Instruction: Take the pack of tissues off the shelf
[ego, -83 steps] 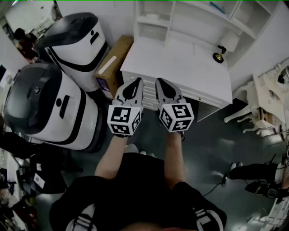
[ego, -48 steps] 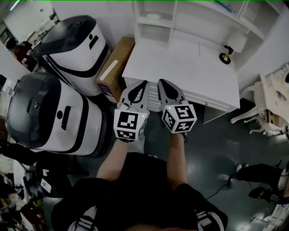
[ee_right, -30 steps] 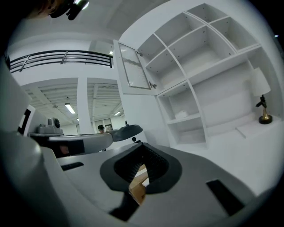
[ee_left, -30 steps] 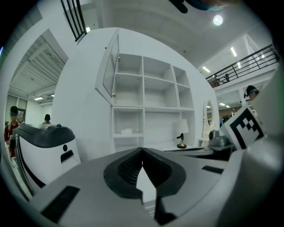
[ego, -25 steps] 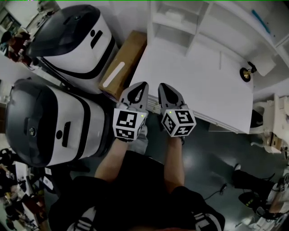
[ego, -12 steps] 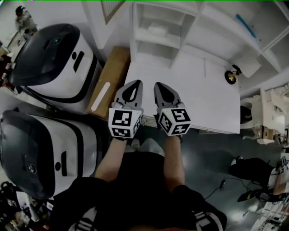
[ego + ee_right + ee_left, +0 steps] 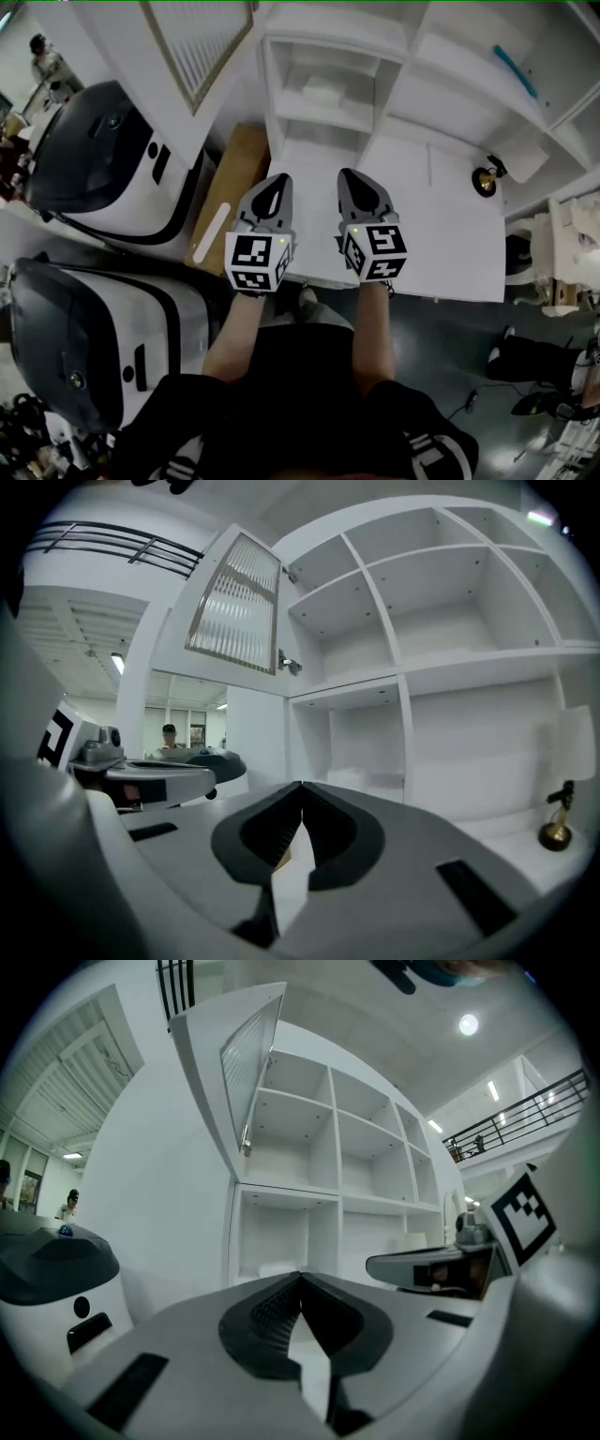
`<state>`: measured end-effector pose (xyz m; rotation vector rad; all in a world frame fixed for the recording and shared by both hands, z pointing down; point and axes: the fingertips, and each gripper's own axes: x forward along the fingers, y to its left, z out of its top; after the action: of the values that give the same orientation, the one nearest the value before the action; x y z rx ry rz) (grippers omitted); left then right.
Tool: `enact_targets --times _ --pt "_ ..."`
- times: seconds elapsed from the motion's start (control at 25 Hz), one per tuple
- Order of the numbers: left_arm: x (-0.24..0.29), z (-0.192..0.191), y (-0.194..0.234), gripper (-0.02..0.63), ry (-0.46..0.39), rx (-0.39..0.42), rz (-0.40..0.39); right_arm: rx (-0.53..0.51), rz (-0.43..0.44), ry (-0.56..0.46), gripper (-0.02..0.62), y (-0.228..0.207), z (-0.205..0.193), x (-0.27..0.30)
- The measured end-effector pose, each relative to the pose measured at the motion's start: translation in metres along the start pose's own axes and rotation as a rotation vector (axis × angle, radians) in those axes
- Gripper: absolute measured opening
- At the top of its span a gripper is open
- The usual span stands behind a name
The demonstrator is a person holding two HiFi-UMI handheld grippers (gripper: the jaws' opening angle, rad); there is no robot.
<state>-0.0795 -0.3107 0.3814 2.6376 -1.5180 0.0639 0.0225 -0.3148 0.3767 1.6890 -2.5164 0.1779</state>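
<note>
The pack of tissues (image 7: 319, 91) is a pale white block lying in the lower-left cubby of the white shelf unit (image 7: 412, 56), above the white desk (image 7: 441, 234). It also shows small in the left gripper view as the pack (image 7: 277, 1267) and in the right gripper view as the pack (image 7: 361, 778). My left gripper (image 7: 275, 183) and right gripper (image 7: 354, 178) hover side by side over the desk's front part, well short of the cubby. Both point toward the shelf. Both are shut, their jaws meeting at the tips with nothing between them.
Two big white-and-black pods (image 7: 103, 169) (image 7: 84, 347) stand at the left, with a cardboard box (image 7: 230, 202) between them and the desk. A ribbed-glass cabinet door (image 7: 192, 42) hangs open upper left. A brass lamp (image 7: 485, 180) stands on the desk's right; a white chair (image 7: 572, 253) beyond.
The person has stepped closer to the desk, so the shelf unit now fills the top of the head view. Both grippers now hang over the desktop, still shut.
</note>
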Motion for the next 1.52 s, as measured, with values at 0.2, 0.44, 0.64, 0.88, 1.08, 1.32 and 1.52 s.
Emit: enact_targets --times 0.2,0.44,0.64,0.88,1.08,1.32,1.52 --pt "0.023 0.003 0.002 0.011 0.005 0.027 0.002 -0.004 -0.02 -0.029 0.02 -0.026 0.009 0.022" --pt "0.041 -0.005 0.011 0.011 0.04 0.033 0.015 0.013 0.005 -0.024 0.02 -0.039 0.002 0.043" --pt "0.05 -0.004 0.023 0.011 0.05 0.037 0.027 0.016 -0.005 -0.031 0.021 -0.052 0.003 0.065" --pt "0.054 -0.007 0.046 0.011 0.058 0.027 0.091 0.033 0.007 0.0 0.109 -0.068 -0.003 0.095" --pt "0.07 -0.006 0.058 0.011 0.047 0.02 0.115 0.047 -0.062 -0.018 0.109 -0.09 0.002 0.123" --pt "0.089 -0.013 0.066 0.011 0.057 0.002 0.126 0.052 -0.106 -0.036 0.107 -0.102 0.004 0.155" --pt "0.113 -0.016 0.073 0.011 0.061 -0.022 0.135 0.047 -0.157 0.005 0.107 -0.121 0.003 0.183"
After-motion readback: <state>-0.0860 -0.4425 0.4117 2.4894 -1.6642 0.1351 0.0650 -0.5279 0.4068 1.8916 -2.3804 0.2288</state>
